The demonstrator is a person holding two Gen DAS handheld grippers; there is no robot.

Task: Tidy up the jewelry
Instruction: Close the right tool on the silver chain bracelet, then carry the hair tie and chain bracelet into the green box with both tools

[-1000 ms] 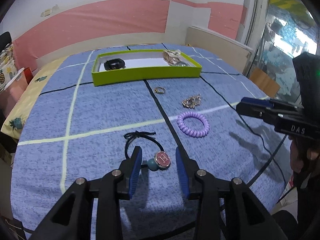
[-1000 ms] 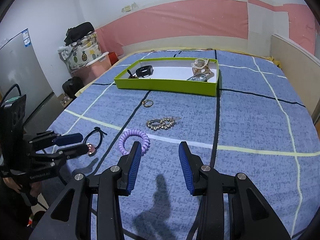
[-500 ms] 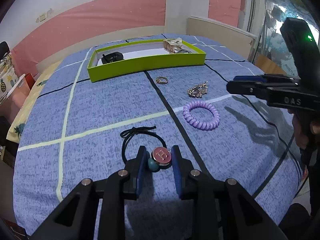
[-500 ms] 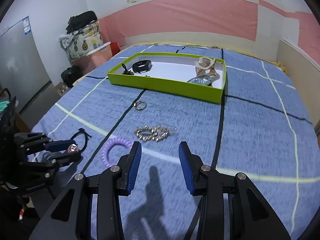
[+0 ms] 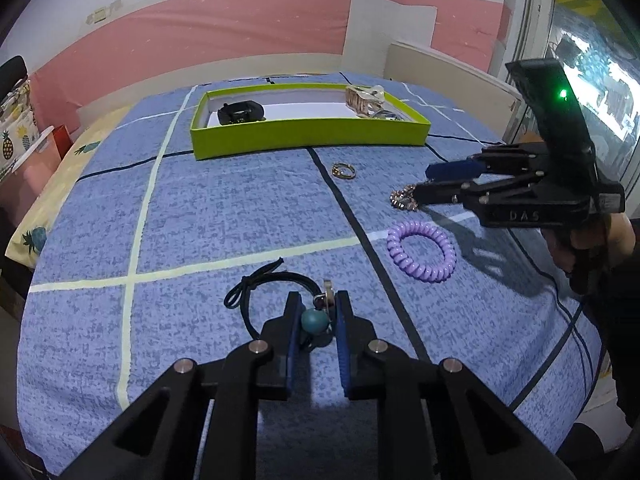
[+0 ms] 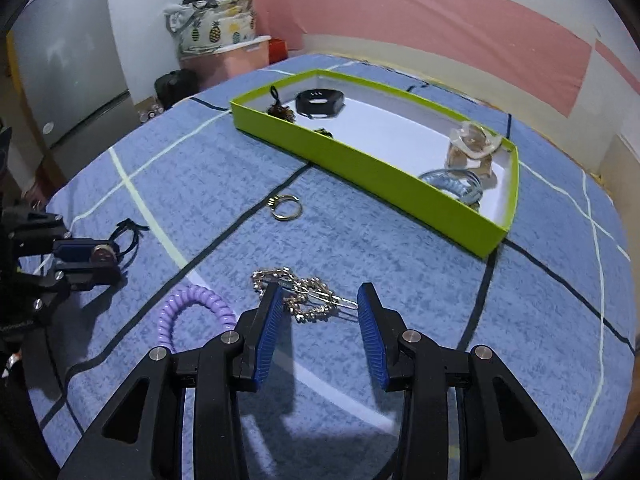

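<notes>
Closing from its earlier spread, the left gripper [image 5: 316,314] clamps the black hair tie [image 5: 280,280]'s charm on the bedspread [image 5: 200,208], while the right gripper [image 6: 318,312] hovers agape over the rhinestone clip [image 6: 298,292]; ring [image 6: 285,206] and purple coil [image 5: 421,252] remain outside the green tray [image 5: 308,140].

I count one green tray [image 6: 360,168], one gold ring [image 6: 285,207], one rhinestone hair clip [image 6: 308,300], one purple coil hair tie [image 5: 421,251], one black hair tie [image 5: 276,292], and two grippers.
</notes>
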